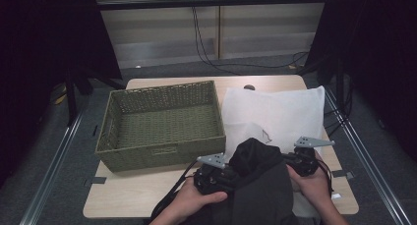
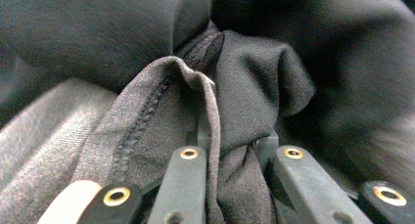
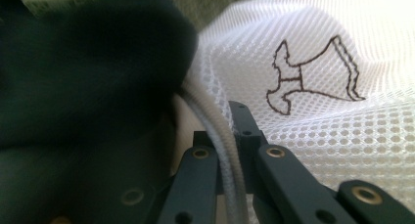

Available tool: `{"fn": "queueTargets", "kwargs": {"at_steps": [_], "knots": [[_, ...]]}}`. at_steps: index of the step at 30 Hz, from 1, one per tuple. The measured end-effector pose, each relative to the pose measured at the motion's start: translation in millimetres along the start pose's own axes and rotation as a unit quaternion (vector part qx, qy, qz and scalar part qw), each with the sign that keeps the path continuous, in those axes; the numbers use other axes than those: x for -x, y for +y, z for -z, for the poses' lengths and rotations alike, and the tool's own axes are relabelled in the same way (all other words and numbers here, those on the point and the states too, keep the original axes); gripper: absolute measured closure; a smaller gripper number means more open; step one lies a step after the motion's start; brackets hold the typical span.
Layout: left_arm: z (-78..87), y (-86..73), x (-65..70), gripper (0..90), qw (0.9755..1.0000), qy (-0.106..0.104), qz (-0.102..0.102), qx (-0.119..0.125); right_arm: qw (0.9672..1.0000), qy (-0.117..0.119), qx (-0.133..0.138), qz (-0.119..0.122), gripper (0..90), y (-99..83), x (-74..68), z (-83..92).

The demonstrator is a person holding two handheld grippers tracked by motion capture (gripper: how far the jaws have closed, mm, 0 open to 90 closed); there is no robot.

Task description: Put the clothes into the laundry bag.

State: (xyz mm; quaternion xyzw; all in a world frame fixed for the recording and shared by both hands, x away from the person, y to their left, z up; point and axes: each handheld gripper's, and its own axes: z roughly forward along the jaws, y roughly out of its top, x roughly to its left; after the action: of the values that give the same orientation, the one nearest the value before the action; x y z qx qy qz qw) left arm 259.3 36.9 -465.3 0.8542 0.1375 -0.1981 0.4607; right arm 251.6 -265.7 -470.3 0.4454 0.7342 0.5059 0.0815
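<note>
My left claw (image 2: 230, 150) pinches a fold of the dark garment (image 1: 258, 178) at the near bench (image 1: 123, 195) edge, my right claw (image 3: 235, 155) pinches the white mesh bag's (image 1: 280, 112) rim cord (image 3: 222, 150); thin grips may slip.

A light wooden table (image 1: 128, 193) stands on a grey floor (image 1: 74, 151). A green woven basket (image 1: 162, 155) sits on the left half of the table, with its back wall near the far edge. The basket has nothing in it. A small dark round spot (image 1: 249, 87) is at the far edge of the table. A bit of grey tape (image 1: 95, 181) sticks out at the left edge, and another bit (image 1: 343, 174) at the right edge. Black cables (image 1: 204, 48) hang down the wall behind the table and run along the floor. Black curtains (image 1: 44, 33) hang on both sides.
</note>
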Motion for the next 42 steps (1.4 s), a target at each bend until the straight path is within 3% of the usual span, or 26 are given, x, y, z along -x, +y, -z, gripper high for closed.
{"fn": "queueTargets", "kwargs": {"at_steps": [2, 4, 7, 10, 11, 13, 15, 16, 18, 19, 20, 21, 24, 25, 26, 27, 28, 29, 30, 31, 32, 33, 34, 36, 39, 42], "knots": [[-8.6, 5.8, 0.8, 80.5, 0.9996, 0.009, -0.013, -0.024, 0.9997, 0.013, 0.018, -0.011, 89.2, 5.7, 0.2, 4.2], [-11.9, 13.3, 5.2, 80.4, 0.9992, 0.011, -0.031, -0.024, 0.999, 0.019, 0.037, -0.017, 89.1, 11.3, 0.2, 9.1], [-20.7, 27.7, 13.2, 79.3, 0.9993, -0.023, -0.028, -0.009, 0.9968, 0.04, 0.064, -0.029, 89.1, 18.7, -3.4, 15.2], [-35.0, 39.9, 23.3, 76.8, 0.9974, -0.008, -0.068, -0.022, 0.9974, 0.039, 0.059, -0.009, 89.1, 19.7, -11.7, 12.6], [-38.8, 41.5, 23.5, 76.6, 0.9972, -0.006, -0.071, -0.023, 0.9977, 0.036, 0.058, -0.006, 89.1, 19.7, -14.5, 12.5], [-46.6, 41.9, 17.6, 78.7, 0.9964, 0.022, -0.074, -0.036, 0.9979, 0.033, 0.056, 0.006, 89.1, 21.5, -19.8, 16.8], [-48.8, 40.6, 9.6, 79.4, 0.9949, 0.058, -0.065, -0.051, 0.9977, 0.035, 0.057, 0.008, 89.2, 22.3, -20.2, 18.2], [-48.2, 39.8, 3.7, 80.1, 0.9957, 0.073, -0.041, -0.039, 0.9976, 0.04, 0.056, 0.008, 89.2, 23.0, -20.8, 20.3], [-43.7, 41.6, 1.5, 81.2, 0.9961, 0.083, -0.023, -0.018, 0.9976, 0.044, 0.053, 0.007, 89.2, 23.2, -22.1, 23.5], [-36.3, 43.8, 1.1, 81.5, 0.9974, 0.066, 0.008, 0.029, 0.9977, 0.044, 0.051, 0.007, 89.2, 22.8, -22.6, 24.3], [-30.2, 45.6, 2.1, 81.8, 0.9963, 0.054, 0.026, 0.062, 0.9975, 0.045, 0.053, 0.007, 89.2, 21.5, -23.6, 25.4], [-22.1, 48.9, 6.3, 81.9, 0.993, 0.064, 0.03, 0.094, 0.9972, 0.049, 0.057, 0.004, 89.3, 20.1, -25.4, 28.1], [-7.7, 53.8, 15.0, 81.9, 0.9788, 0.149, -0.004, 0.14, 0.9968, 0.045, 0.067, 0.003, 89.3, 20.2, -28.2, 34.1], [-7.4, 50.7, 9.9, 81.9, 0.9758, 0.159, 0.009, 0.15, 0.9964, 0.043, 0.073, 0.002, 89.3, 21.0, -29.6, 37.0], [-10.0, 48.3, 5.8, 81.2, 0.9759, 0.163, 0.017, 0.145, 0.9966, 0.038, 0.073, 0.007, 89.3, 21.3, -31.1, 39.6], [-17.3, 44.8, -0.9, 81.2, 0.9788, 0.166, 0.016, 0.119, 0.9966, 0.038, 0.073, 0.007, 89.3, 21.3, -31.1, 39.6], [-29.2, 41.2, -8.5, 80.3, 0.9829, 0.172, 0.006, 0.066, 0.9971, 0.031, 0.068, 0.013, 89.2, 20.1, -30.7, 38.4], [-41.3, 32.9, -16.7, 76.9, 0.9851, 0.171, 0.009, 0.02, 0.9978, 0.03, 0.06, 0.004, 89.2, 15.3, -26.3, 33.5], [-44.0, 27.8, -19.2, 76.9, 0.9859, 0.166, 0.014, 0.018, 0.9978, 0.03, 0.06, 0.004, 89.2, 15.3, -26.3, 33.5], [-42.1, 23.9, -19.4, 75.1, 0.9866, 0.159, 0.011, 0.038, 0.9979, 0.03, 0.057, 0.002, 89.2, 13.9, -24.8, 32.2], [-32.2, 26.3, -15.6, 62.5, 0.9891, 0.135, 0.01, 0.057, 0.998, 0.026, 0.057, 0.003, 89.2, 12.7, -22.6, 31.9], [-32.2, 26.3, -15.6, 54.5, 0.9891, 0.135, 0.01, 0.057, 0.998, 0.026, 0.057, 0.003, 89.2, 12.7, -22.6, 31.9], [-25.0, 28.9, -11.4, 54.5, 0.9899, 0.125, 0.005, 0.067, 0.9979, 0.026, 0.06, 0.002, 89.1, 13.1, -22.0, 32.5], [-8.6, 34.1, -0.8, 39.5, 0.9893, 0.12, -0.02, 0.081, 0.9977, 0.024, 0.064, 0.0, 89.1, 13.7, -20.0, 34.0], [19.7, 42.1, 13.0, 29.5, 0.9892, 0.074, -0.027, 0.124, 0.9977, 0.02, 0.064, 0.0, 89.0, 13.5, -18.0, 33.5], [15.9, 44.6, 20.3, 23.4, 0.9898, 0.072, -0.04, 0.116, 0.9979, 0.013, 0.063, 0.003, 89.0, 13.9, -19.6, 31.3]]}}
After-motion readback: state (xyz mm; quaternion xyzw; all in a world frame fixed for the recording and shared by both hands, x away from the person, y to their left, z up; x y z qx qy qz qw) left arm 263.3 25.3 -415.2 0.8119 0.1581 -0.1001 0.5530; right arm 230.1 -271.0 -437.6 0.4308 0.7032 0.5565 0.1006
